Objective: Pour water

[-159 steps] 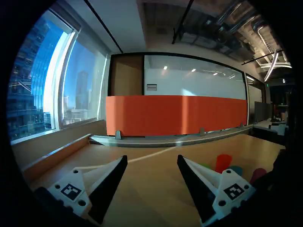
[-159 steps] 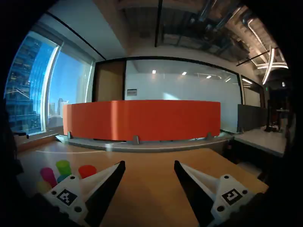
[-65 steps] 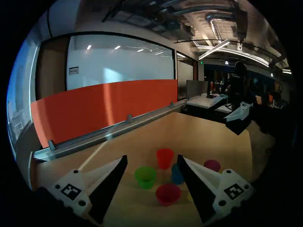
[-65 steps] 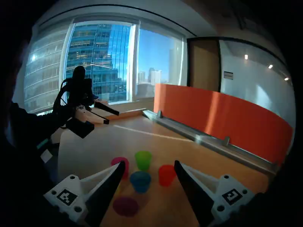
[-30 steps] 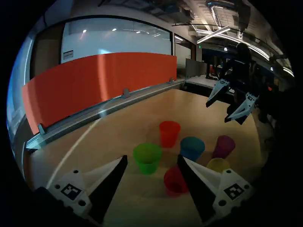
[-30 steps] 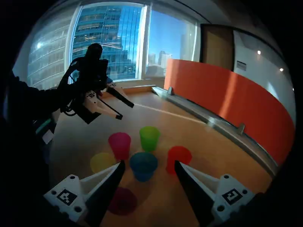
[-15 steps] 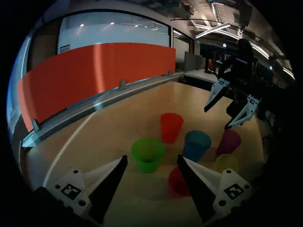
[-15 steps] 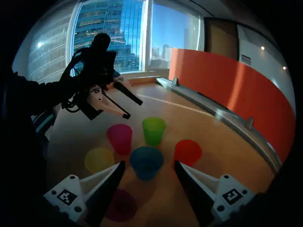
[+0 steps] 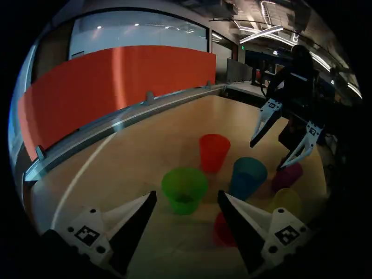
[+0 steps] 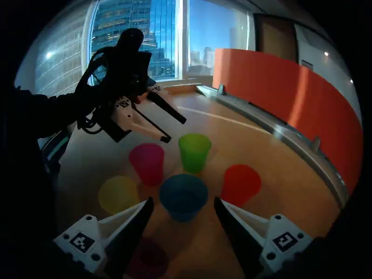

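L tongs (image 9: 186, 192), R tongs (image 10: 182, 199) wide apart, empty, near cup cluster (image 9: 214, 151); table (image 9: 139, 153) runs wide to rail (image 9: 116, 123).

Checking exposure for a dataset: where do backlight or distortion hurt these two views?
Right gripper view: sunlit windows backlight the left gripper, nearly silhouetting its body; green cup reads clearly. Left gripper view: dimmer, right gripper against dark background; fisheye bows the orange partition.

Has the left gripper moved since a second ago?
Yes. In the right gripper view the left gripper has closed in on the green cup.
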